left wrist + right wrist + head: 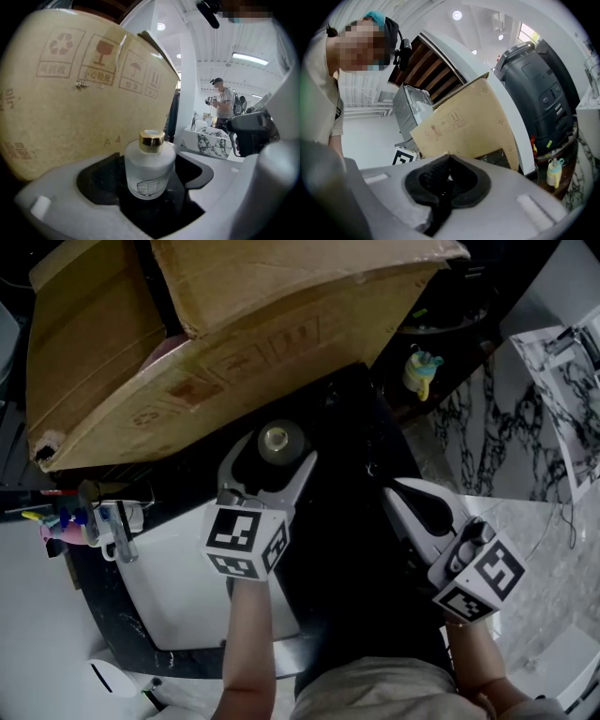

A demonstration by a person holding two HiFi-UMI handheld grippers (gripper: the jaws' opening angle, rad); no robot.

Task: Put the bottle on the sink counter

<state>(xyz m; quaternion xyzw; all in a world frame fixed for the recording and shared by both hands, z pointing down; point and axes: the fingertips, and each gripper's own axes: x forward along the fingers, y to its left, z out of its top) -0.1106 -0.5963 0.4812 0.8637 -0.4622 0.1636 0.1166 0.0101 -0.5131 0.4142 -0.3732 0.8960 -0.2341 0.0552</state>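
My left hand-held gripper (277, 454) is clamped on the frosted bottle (149, 168), gold cap up, at the centre of the head view just below the cardboard box (234, 352). My right hand-held gripper (398, 491), at lower right, has its jaws together and empty.

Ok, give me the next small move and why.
Probably swing the bottle right toward the marble counter: the left gripper clamps it beside the box, while the right gripper is shut and empty.
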